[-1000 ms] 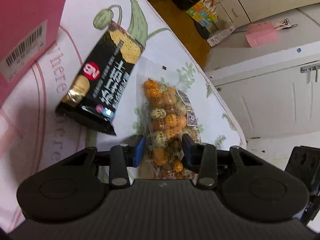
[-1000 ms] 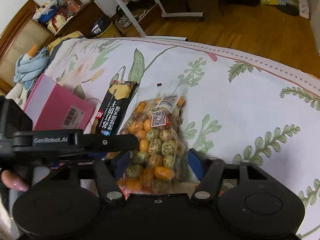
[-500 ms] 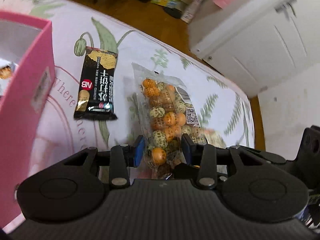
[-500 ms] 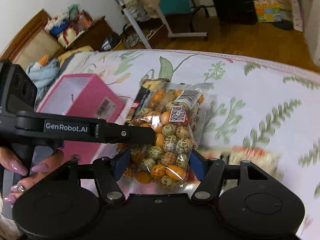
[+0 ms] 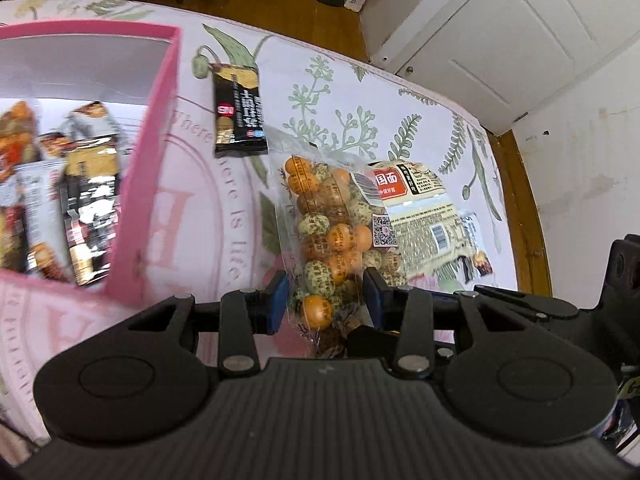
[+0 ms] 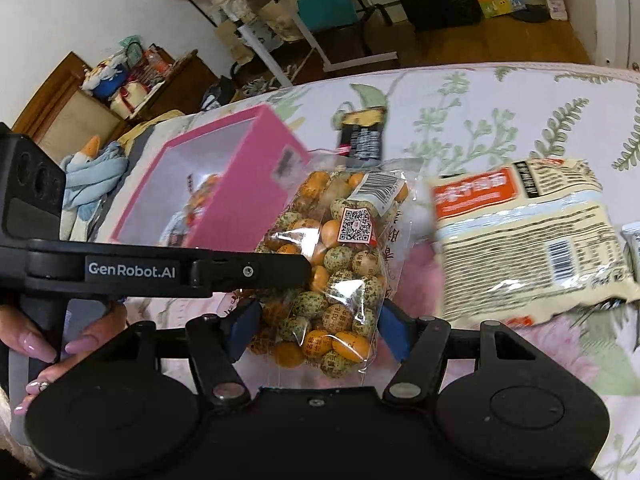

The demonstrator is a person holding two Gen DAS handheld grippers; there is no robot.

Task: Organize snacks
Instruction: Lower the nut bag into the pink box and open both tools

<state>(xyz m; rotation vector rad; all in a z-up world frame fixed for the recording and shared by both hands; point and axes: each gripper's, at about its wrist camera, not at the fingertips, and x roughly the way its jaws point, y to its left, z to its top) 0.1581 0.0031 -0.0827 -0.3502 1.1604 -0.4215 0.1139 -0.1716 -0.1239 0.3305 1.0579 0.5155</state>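
Observation:
A clear bag of orange and speckled snack balls [image 5: 334, 232] is held up above the bed; it also shows in the right wrist view [image 6: 340, 264]. My left gripper [image 5: 326, 300] is shut on the bag's lower end. My right gripper [image 6: 318, 330] is shut on the same bag from the other side. A pink box [image 5: 152, 160] with several snack packets inside stands at the left; in the right wrist view the pink box [image 6: 240, 192] is behind the bag. A black snack bar [image 5: 239, 110] lies on the floral sheet beyond the bag.
A beige noodle packet [image 6: 532, 240] lies on the floral sheet [image 6: 500, 112] to the right of the bag, also seen in the left wrist view [image 5: 424, 216]. White cabinet doors [image 5: 500, 28] stand past the bed edge. The left gripper's arm [image 6: 160, 270] crosses the right wrist view.
Both grippers have lifted the bag of snack balls off the sheet and carried it towards the pink box. The noodle packet under it has come into view.

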